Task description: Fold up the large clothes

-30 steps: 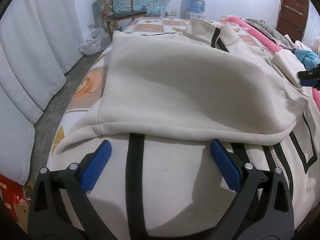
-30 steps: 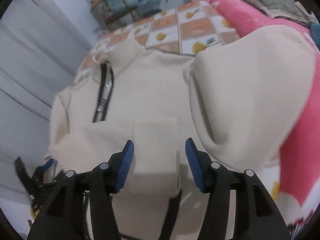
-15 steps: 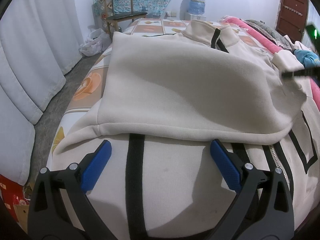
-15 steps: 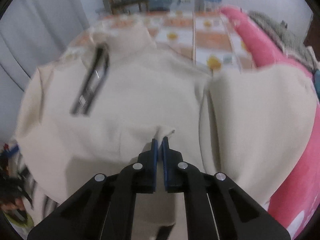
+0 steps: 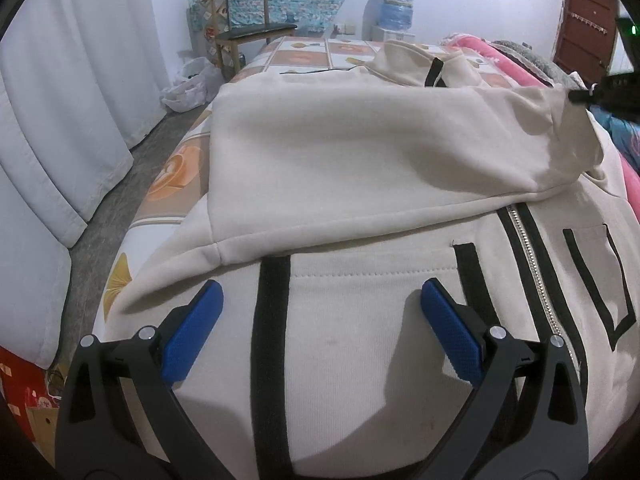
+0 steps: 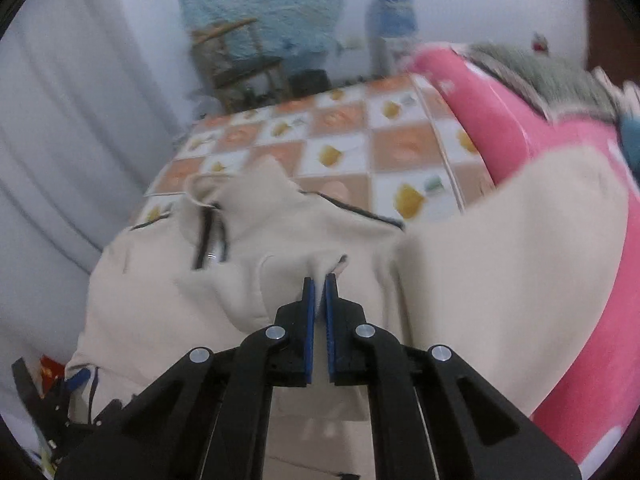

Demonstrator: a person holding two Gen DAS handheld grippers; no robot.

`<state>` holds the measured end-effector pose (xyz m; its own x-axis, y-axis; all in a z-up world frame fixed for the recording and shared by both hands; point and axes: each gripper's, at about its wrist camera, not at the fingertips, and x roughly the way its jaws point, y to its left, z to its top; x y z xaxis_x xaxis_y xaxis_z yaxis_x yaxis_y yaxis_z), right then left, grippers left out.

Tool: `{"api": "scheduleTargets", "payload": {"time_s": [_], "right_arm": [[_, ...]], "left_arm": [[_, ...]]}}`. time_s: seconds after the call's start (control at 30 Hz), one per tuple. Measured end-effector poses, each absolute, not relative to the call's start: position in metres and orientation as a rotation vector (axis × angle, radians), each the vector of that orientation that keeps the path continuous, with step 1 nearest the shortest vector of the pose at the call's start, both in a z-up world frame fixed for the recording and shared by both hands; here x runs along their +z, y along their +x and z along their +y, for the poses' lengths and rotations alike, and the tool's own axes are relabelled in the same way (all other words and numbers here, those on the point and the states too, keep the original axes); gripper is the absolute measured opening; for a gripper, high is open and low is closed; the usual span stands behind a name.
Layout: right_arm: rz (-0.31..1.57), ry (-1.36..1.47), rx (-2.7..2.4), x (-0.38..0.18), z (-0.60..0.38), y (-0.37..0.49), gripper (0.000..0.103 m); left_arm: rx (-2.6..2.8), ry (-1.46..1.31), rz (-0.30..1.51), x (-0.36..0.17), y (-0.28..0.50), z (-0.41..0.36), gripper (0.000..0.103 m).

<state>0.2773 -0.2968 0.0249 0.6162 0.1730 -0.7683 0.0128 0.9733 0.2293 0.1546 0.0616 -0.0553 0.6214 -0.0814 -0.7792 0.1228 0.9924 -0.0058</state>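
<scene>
Pinching a fold of the cream jacket is the right gripper, blue pads pressed nearly flat together with a little ridge of fabric squeezed up between them and poking out past the tips. From the left wrist camera you can see that same gripper at the far right edge, its dark tip right at the corner of the sleeve, which lies folded across the chest and is pulled up into a peak there. The left gripper is a different story: jaws spread wide apart, nothing clamped, one blue pad on each side of the black stripe that runs down the jacket's lower front. Can't tell if its fingers actually touch the cloth or just hang right above it. The jacket itself is spread over the bed with the checkered fruit-print cover, collar toward the far end, silver zipper running down the front to the right of the left gripper. A pink blanket sits along the right side of the bed, partly under the jacket's other sleeve.
</scene>
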Motion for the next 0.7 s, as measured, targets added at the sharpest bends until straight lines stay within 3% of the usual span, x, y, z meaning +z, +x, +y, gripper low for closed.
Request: {"api": "scheduleTargets", "payload": {"time_s": [0.13,0.33,0.47,0.63,0.7], "right_arm": [[0.844,0.274,0.114,0.037,-0.306,0.27,0.005],[0.985,0.262,0.043,0.002,-0.319,0.286,0.006],[0.946,0.202,0.085,0.015,-0.308,0.277,0.007],[0.921,0.098,0.015,0.032,-0.304,0.282,0.013],[0.886,0.079,0.038,0.044,-0.297,0.283,0.025]], "left_arm": [[-0.119,0.05,0.894,-0.055,0.155,0.062,0.096],[-0.116,0.05,0.894,-0.054,0.156,0.062,0.096],[-0.128,0.027,0.912,-0.05,0.156,0.069,0.096],[-0.124,-0.059,0.844,-0.03,0.146,0.095,0.096],[-0.099,-0.072,0.793,-0.015,0.14,0.106,0.096]]}}
